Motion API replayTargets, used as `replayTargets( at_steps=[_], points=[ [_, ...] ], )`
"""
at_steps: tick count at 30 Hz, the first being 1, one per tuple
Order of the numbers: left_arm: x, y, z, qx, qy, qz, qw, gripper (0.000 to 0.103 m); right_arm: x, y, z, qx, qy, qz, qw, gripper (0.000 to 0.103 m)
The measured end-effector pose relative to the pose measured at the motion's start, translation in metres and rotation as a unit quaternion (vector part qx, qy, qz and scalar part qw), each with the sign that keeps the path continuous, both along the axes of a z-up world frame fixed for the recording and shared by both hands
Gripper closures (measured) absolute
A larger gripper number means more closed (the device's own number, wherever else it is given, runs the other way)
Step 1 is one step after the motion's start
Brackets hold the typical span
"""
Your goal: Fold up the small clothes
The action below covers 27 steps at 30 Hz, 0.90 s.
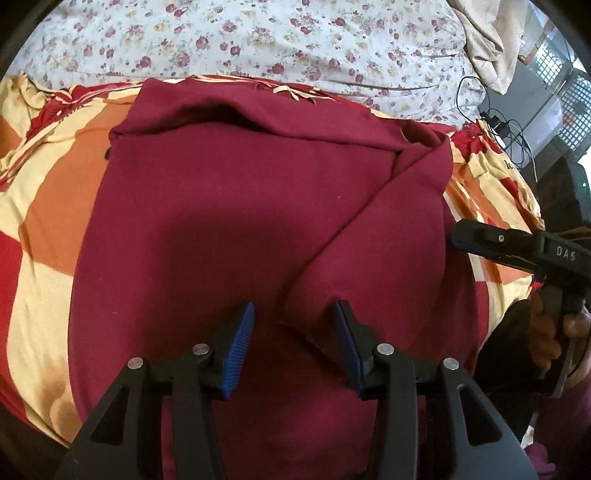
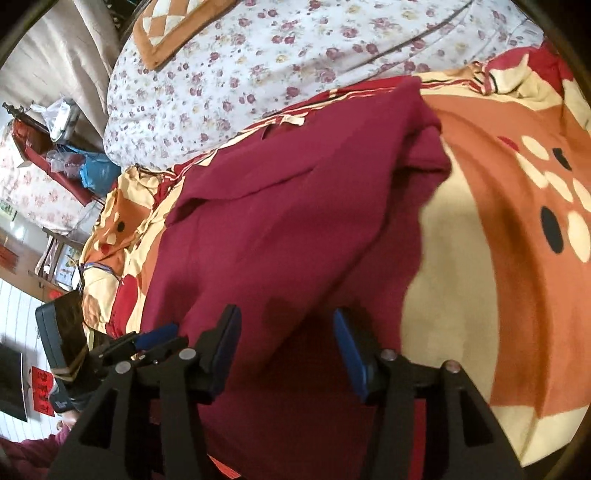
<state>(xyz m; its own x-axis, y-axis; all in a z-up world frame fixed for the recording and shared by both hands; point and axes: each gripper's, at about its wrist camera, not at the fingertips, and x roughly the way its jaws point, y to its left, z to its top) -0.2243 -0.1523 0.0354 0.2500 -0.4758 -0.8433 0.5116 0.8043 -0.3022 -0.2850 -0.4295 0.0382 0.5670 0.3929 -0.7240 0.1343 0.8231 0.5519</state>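
Maroon garment lies spread on the patterned blanket (red, orange and cream) on the bed, partly folded: top edge turned down into a band, and the right side folded inward as a diagonal flap across the body. Left tongs sit above the garment's near middle, blue pads set wide apart, nothing between them; the flap's lower corner lies in the gap, cannot tell if the pads touch cloth. In the left wrist view the right tongs come in from the right, tip at the garment's right edge, just beside the flap; the hand on the grip is visible below. Right wrist view: right tongs also spread wide, nothing gripped, over the garment's near edge; this frame is slightly blurred. The left tongs show at lower left of that view, low over the cloth. Floral sheet lies beyond the blanket. A checkered brown cushion sits on the sheet at the far side. Cables and a wire crate are off the bed's right edge.
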Motion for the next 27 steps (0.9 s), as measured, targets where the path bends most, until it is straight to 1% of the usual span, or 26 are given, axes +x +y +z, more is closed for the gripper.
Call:
replayTargets(
  at_steps=[4,6,7,9,11,12,13,14,16,18,21,22,25,27],
  points=[
    [-0.005,-0.002,0.002,-0.015,0.014,-0.02,0.9996,0.069,-0.003,-0.006,0.003,0.005,-0.006,-0.006,1.0,0.047],
    [-0.004,-0.005,-0.001,-0.009,0.02,-0.019,0.9996,0.069,-0.004,-0.006,0.004,0.006,-0.009,-0.007,1.0,0.046],
    [-0.002,-0.006,-0.005,-0.011,0.031,-0.015,0.9994,0.069,-0.004,-0.006,0.004,0.006,-0.01,-0.007,1.0,0.045],
    [-0.001,-0.006,-0.006,-0.021,0.036,-0.002,0.9991,0.069,-0.003,-0.008,0.005,0.005,-0.012,-0.011,1.0,0.045],
    [-0.003,-0.007,-0.006,-0.036,0.036,-0.004,0.9987,0.069,-0.004,-0.012,0.007,0.009,-0.016,-0.018,1.0,0.045],
    [-0.003,-0.008,-0.006,-0.046,0.04,-0.009,0.9981,0.073,-0.005,-0.013,0.007,0.009,-0.018,-0.021,1.0,0.045],
    [-0.002,-0.009,-0.006,-0.06,0.05,-0.011,0.9969,0.088,-0.006,-0.015,0.008,0.008,-0.019,-0.024,0.999,0.044],
    [0.0,-0.009,-0.006,-0.064,0.056,-0.011,0.9963,0.099,-0.007,-0.018,0.008,0.007,-0.02,-0.029,0.999,0.044],
    [0.002,-0.012,0.0,-0.077,0.064,-0.022,0.9948,0.102,-0.009,-0.024,0.008,0.005,-0.018,-0.04,0.999,0.043],
    [0.003,-0.017,0.017,-0.088,0.052,-0.042,0.9939,0.103,-0.011,-0.029,0.008,0.008,-0.02,-0.049,0.999,0.043],
    [0.011,-0.024,0.069,-0.111,-0.001,-0.075,0.991,0.103,-0.013,-0.042,0.012,0.006,-0.025,-0.066,0.997,0.043],
    [0.017,-0.025,0.085,-0.119,-0.014,-0.08,0.9896,0.103,-0.013,-0.045,0.013,0.005,-0.027,-0.073,0.997,0.042],
    [0.046,-0.028,0.133,-0.134,-0.046,-0.07,0.9874,0.103,-0.013,-0.061,0.02,-0.01,-0.035,-0.104,0.994,0.042],
    [0.068,-0.027,0.154,-0.146,-0.055,-0.059,0.986,0.103,-0.01,-0.068,0.023,-0.035,-0.036,-0.118,0.992,0.042]
  ],
)
